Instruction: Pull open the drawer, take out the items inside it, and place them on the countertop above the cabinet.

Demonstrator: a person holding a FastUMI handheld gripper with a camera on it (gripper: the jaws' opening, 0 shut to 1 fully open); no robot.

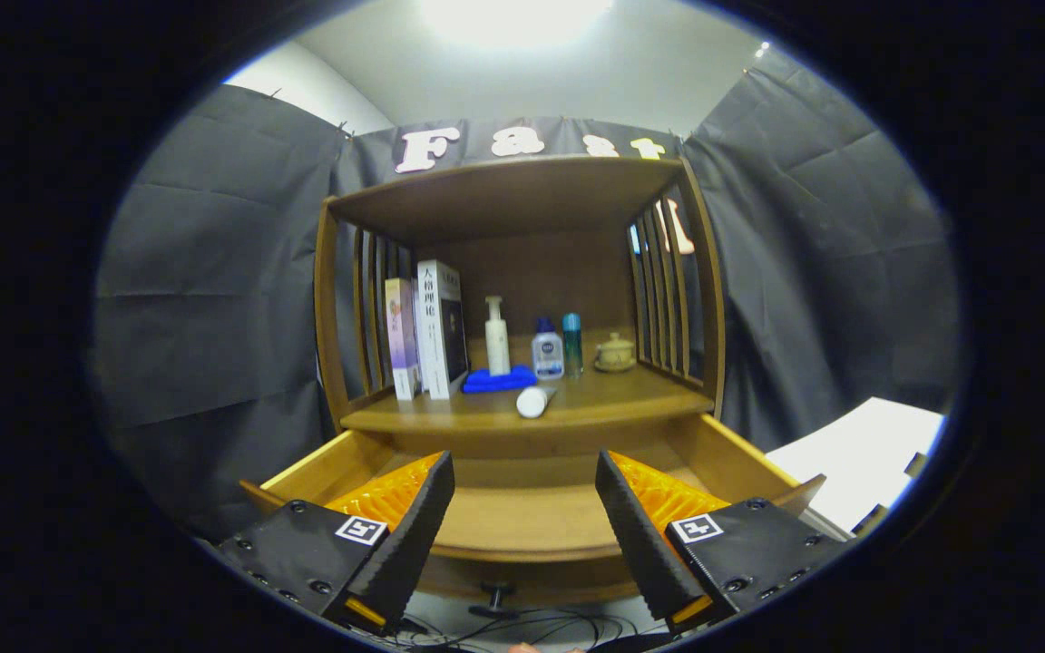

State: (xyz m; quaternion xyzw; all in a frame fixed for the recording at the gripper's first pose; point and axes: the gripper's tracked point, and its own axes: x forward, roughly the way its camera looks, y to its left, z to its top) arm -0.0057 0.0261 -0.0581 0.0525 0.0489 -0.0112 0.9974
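The gripper (524,517) hangs at the bottom centre of the frame with its fingers spread wide and nothing between them, poised over the drawer (522,521), which stands pulled out of the wooden cabinet (522,272). The stretch of drawer floor visible between the fingers looks bare; its corners are hidden behind them, so I cannot tell whether anything remains inside. On the countertop (595,399), mid-frame, a white tube (533,401) lies on its side near the front edge, ahead of a blue cloth (497,381), a pump bottle (497,337), two small bottles (559,349), a little pot (615,354) and books (427,331) standing at the left. The step in hand seems to be checking the drawer, so tilt down to see its whole floor, and come in from above, clear of the front lip.
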